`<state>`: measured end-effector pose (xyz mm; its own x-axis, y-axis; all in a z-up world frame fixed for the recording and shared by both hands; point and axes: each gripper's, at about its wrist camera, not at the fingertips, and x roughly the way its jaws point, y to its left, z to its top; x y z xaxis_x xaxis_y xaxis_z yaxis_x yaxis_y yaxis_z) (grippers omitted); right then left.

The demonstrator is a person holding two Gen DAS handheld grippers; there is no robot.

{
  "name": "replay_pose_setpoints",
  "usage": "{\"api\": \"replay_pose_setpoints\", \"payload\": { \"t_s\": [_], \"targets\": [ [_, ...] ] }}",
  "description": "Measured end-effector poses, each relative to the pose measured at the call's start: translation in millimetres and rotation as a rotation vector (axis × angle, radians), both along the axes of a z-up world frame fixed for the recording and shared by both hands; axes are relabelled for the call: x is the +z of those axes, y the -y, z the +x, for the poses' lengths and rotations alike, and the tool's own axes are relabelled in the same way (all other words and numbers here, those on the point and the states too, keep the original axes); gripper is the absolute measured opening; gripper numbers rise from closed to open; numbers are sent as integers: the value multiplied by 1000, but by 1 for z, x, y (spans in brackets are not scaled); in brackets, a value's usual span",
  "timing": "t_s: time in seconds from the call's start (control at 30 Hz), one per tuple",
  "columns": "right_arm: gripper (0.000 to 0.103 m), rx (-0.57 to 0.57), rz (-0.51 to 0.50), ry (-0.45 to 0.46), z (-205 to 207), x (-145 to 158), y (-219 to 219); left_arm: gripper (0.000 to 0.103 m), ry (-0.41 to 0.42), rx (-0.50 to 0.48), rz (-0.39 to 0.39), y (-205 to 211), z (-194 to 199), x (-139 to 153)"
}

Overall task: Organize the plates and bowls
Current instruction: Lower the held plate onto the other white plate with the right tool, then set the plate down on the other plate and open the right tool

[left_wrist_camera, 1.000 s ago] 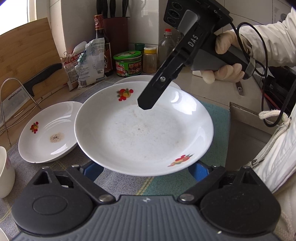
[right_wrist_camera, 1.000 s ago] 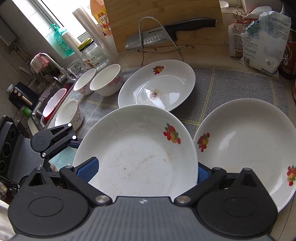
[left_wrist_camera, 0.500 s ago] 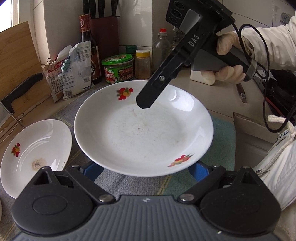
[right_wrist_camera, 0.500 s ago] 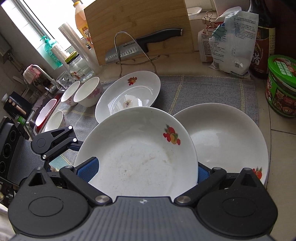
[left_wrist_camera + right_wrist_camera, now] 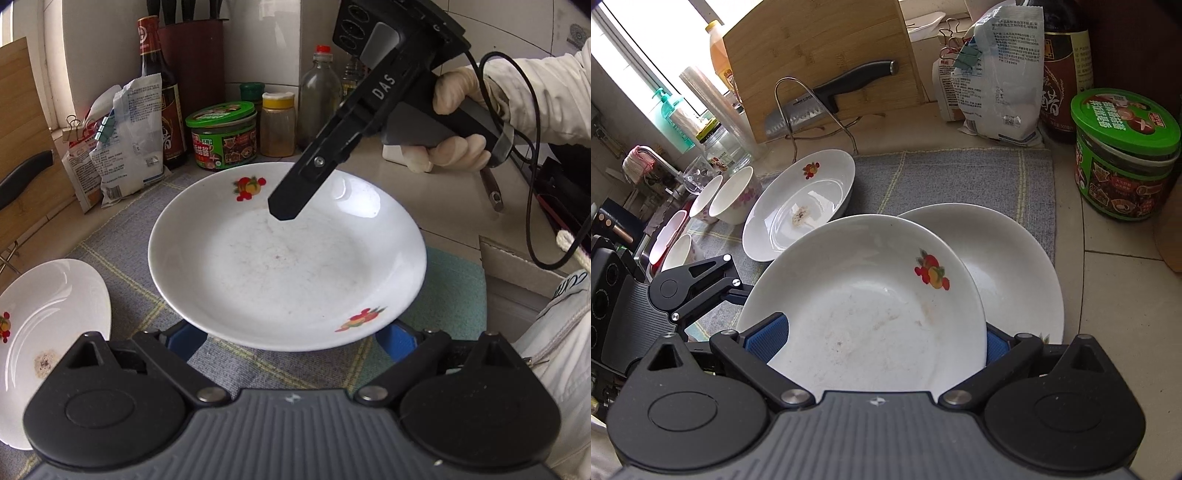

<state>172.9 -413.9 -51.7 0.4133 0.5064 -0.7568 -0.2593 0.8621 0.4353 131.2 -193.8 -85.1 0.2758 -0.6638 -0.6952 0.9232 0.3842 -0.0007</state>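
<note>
Plate [image 5: 864,314] with fruit motif held off the grey mat [image 5: 960,177], left gripper [image 5: 291,338] and right gripper [image 5: 875,343] each clamped across its rim from opposite sides, apparently just above a second plate [image 5: 1015,258], soiled plate [image 5: 801,206] and bowls [image 5: 733,195] beyond.

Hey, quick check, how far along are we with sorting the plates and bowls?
Done: nothing looks stacked yet. In hand: the left gripper and right gripper clamp one carried plate, lifted and partly over a second plate on the mat. Left: probably set it down there, add the stained plate, then gather the bowls standing apart beyond it.
</note>
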Motion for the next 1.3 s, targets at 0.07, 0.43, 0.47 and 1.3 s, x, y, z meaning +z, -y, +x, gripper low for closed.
{"api": "replay_pose_setpoints", "payload": {
  "t_s": [0.07, 0.43, 0.47, 1.3],
  "targets": [
    [103, -1, 3, -2, 2, -2, 3, 97, -10, 4, -2, 2, 3, 0],
    [103, -5, 17, -14, 10, -11, 14, 97, -17, 21, 15, 9, 16, -3],
    [103, -5, 18, -15, 10, -11, 15, 97, -16, 21, 16, 10, 16, -4],
    [103, -34, 16, -45, 13, -20, 22, 97, 16, 12, 39, 16, 27, -6]
  ]
}}
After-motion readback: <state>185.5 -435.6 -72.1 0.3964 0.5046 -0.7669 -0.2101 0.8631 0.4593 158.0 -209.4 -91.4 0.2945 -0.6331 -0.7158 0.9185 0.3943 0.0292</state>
